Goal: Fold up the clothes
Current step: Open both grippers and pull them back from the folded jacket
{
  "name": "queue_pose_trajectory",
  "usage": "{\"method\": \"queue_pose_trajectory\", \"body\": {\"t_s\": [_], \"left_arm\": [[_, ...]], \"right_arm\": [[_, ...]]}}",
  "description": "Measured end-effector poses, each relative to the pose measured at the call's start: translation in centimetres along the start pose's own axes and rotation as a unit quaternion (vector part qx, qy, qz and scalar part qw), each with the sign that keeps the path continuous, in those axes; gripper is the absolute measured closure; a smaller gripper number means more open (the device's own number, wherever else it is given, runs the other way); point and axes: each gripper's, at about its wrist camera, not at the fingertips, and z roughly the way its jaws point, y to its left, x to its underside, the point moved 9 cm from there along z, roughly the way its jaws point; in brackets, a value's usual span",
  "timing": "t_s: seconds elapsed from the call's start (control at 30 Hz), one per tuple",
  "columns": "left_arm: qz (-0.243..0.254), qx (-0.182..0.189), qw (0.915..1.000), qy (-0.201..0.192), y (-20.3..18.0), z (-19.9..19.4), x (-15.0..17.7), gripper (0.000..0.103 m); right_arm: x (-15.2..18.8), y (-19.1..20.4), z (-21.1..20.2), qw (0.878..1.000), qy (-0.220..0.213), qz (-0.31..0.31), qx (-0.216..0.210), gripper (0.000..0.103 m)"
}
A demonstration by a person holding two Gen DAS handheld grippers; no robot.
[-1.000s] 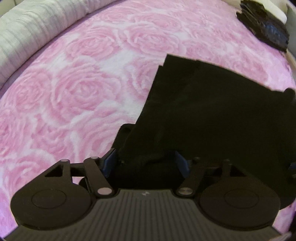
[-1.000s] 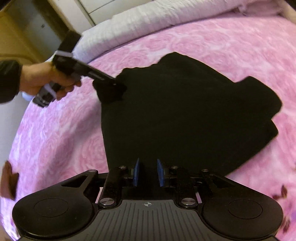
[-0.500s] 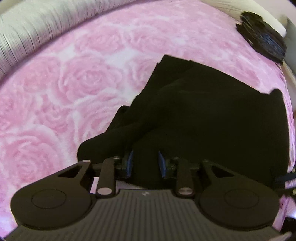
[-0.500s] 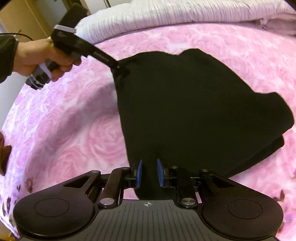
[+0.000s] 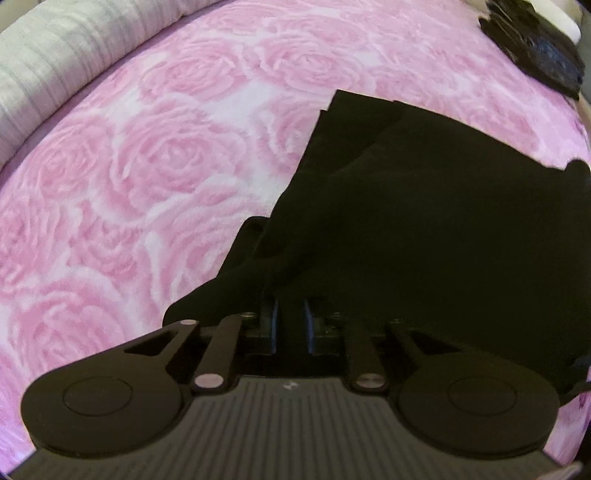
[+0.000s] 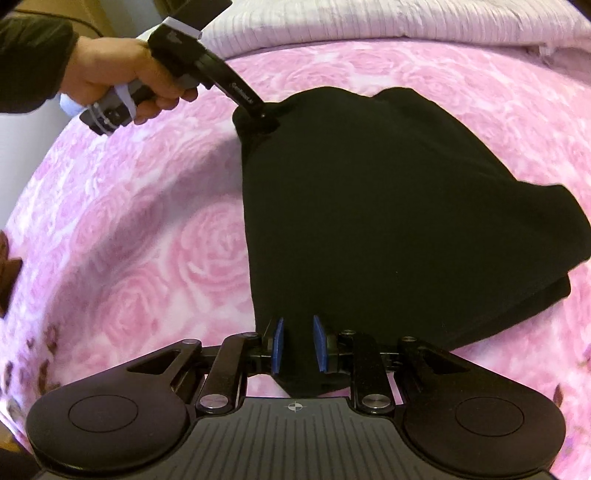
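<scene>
A black garment (image 6: 388,206) lies partly folded on a pink rose-patterned bedspread (image 6: 147,258). It also shows in the left wrist view (image 5: 424,221), with a squared folded edge at its far end. My right gripper (image 6: 297,341) is shut on the garment's near corner, black cloth between its blue pads. My left gripper (image 5: 290,321) is shut on another corner of the garment. In the right wrist view the left gripper (image 6: 258,114) grips the far left corner, held by a hand (image 6: 122,77).
A rolled pale quilt (image 5: 62,62) runs along the bed's far left edge and also shows in the right wrist view (image 6: 369,18). A pile of dark clothes (image 5: 532,48) sits at the far right. A brown object (image 6: 9,273) lies at the bed's left edge.
The left gripper's jaws closed on the garment's corner from wide open. Both grippers have drawn the gripped edge of the garment over the rest of it.
</scene>
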Motion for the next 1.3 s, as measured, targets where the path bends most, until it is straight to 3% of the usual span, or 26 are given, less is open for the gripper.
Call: {"method": "queue_pose_trajectory", "body": {"t_s": [0.1,0.2,0.33,0.43,0.5,0.57,0.7,0.77,0.83,0.9,0.97,1.17,1.3], "left_arm": [[0.008,0.0,1.0,0.005,0.0,-1.3,0.1,0.091],[0.019,-0.005,0.9998,-0.004,-0.9,-2.3,0.2,0.088],[0.015,-0.008,0.9999,0.0,-1.6,-0.6,0.5,0.088],[0.009,-0.004,0.9999,0.005,-1.3,-0.9,0.3,0.088],[0.02,-0.011,0.9997,0.007,-1.4,-1.7,0.2,0.088],[0.039,-0.021,0.999,-0.002,-2.0,-3.0,0.1,0.087],[0.061,0.009,0.9976,-0.033,-6.9,-5.4,0.3,0.086],[0.072,0.039,0.9961,-0.034,-10.3,-5.2,0.9,0.084],[0.087,0.059,0.9942,-0.022,-13.5,-3.5,1.8,0.084],[0.102,0.05,0.9934,-0.017,-15.5,-1.5,2.5,0.084],[0.102,0.044,0.9937,-0.015,-16.0,-1.0,2.2,0.085],[0.085,0.061,0.9927,-0.06,-15.4,-2.8,-2.6,0.084],[0.053,0.074,0.9929,-0.076,-14.1,0.0,-7.6,0.084]], "right_arm": [[-1.2,-0.3,-2.3,1.0,-0.01,0.02,0.004,0.081],[-1.9,-1.3,-4.0,0.999,-0.031,0.014,0.038,0.081],[-0.2,-3.1,-0.3,0.998,0.008,0.035,0.047,0.082],[-0.1,-4.5,1.0,0.997,0.008,0.071,0.028,0.082],[-0.8,-4.9,0.2,0.996,0.016,0.086,0.015,0.082],[-1.8,-5.6,-1.8,0.996,-0.009,0.09,0.024,0.082],[-4.2,-8.9,-4.7,0.99,-0.068,0.061,0.109,0.081],[-4.8,-11.4,-4.2,0.986,-0.07,0.059,0.139,0.081],[-4.2,-14.6,-2.4,0.982,-0.045,0.088,0.158,0.081],[-3.4,-17.7,-0.5,0.978,-0.021,0.129,0.16,0.082],[-3.1,-19.2,0.1,0.978,-0.023,0.153,0.138,0.082],[-4.3,-18.9,-2.8,0.976,-0.052,0.143,0.154,0.081],[-4.8,-19.0,-2.1,0.974,-0.059,0.155,0.158,0.081]]}}
